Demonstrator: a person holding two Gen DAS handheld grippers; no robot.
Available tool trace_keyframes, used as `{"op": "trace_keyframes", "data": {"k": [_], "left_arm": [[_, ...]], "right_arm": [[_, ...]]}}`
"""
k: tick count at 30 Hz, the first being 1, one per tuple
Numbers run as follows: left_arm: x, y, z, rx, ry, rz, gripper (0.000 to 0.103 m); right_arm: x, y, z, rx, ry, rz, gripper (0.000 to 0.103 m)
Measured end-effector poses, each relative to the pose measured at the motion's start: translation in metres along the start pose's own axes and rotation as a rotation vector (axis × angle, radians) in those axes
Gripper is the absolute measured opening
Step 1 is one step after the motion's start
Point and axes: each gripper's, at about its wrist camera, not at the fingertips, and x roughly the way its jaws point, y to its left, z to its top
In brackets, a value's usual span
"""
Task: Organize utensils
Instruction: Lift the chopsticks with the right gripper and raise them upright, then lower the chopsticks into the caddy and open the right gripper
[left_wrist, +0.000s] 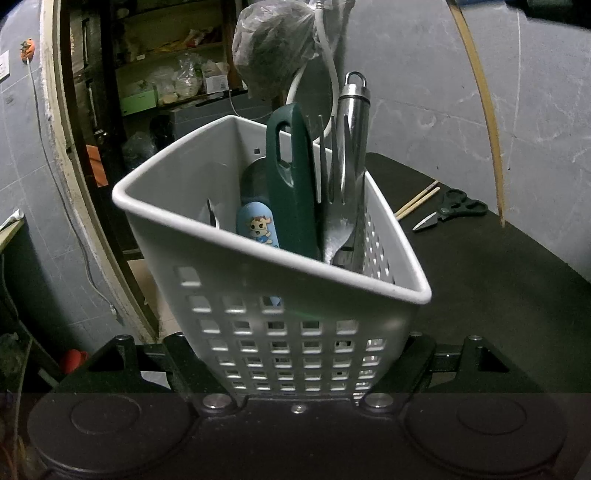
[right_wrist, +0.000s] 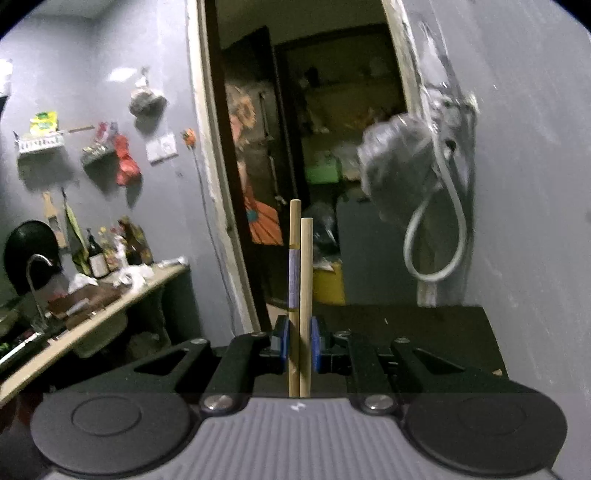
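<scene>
Left wrist view shows our left tongs (left_wrist: 295, 369) clamped on the lower walls of the white basket (left_wrist: 273, 258), which fills the centre of the frame and leans slightly. Inside stand a green handle (left_wrist: 291, 177), a fork (left_wrist: 334, 173), a steel handle (left_wrist: 352, 122) and a blue handle (left_wrist: 258, 225). On the dark tabletop (left_wrist: 498, 288) at right of frame lie scissors (left_wrist: 452, 208) and, just beside them, another pair of chopsticks (left_wrist: 417, 201).

Right wrist view shows our right tongs (right_wrist: 299, 345) closed on two chopsticks (right_wrist: 301, 280), the blue pads (right_wrist: 283, 343) pressing them from either side. Both sticks point up the centre of the frame, touching or nearly so, with uneven tips.

Procedure for the step in hand, as we judge it: deliver the chopsticks into the basket.

1. We keep the left grip firm and the basket steady; its lean narrows the opening.
2. We tip the sticks so their free ends point downward before entry.
3. We aim for the free space at the left half of the basket, clear of the fork and handles.
4. We lower until the ends are well below the rim, then release.

Caution: releasing high may bounce a stick out. A loose pinch may let the sticks scissor apart.
</scene>
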Motion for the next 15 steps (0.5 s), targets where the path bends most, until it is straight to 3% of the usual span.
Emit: {"op": "trace_keyframes", "data": {"k": [15], "left_arm": [[-0.001, 0.001, 0.0, 0.0, -0.001, -0.001, 0.08]], "right_arm": [[-0.013, 0.047, 0.065, -0.054, -0.199, 0.203, 0.014]]}}
